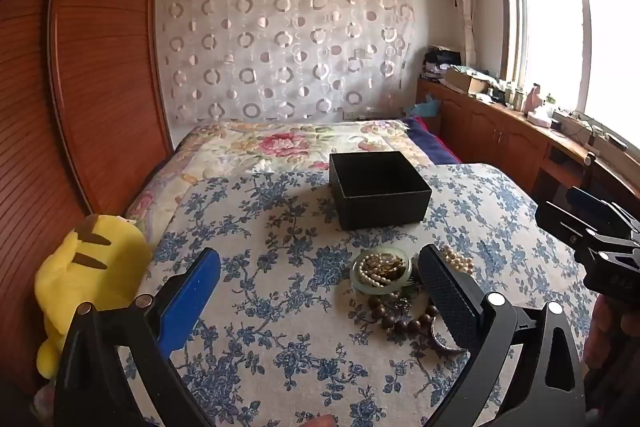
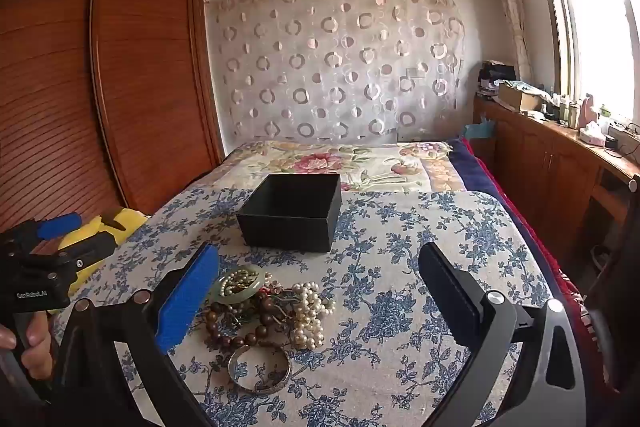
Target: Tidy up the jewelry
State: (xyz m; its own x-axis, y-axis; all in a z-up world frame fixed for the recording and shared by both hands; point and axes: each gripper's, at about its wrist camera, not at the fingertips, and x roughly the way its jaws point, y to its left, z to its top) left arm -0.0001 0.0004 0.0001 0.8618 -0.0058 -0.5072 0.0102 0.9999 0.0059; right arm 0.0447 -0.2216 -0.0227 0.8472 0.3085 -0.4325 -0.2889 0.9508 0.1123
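We see both wrist views from low above the floral cloth [image 1: 280, 327], facing the far wall at 12 o'clock, sharing the black box [image 1: 378, 189] [image 2: 292, 213].
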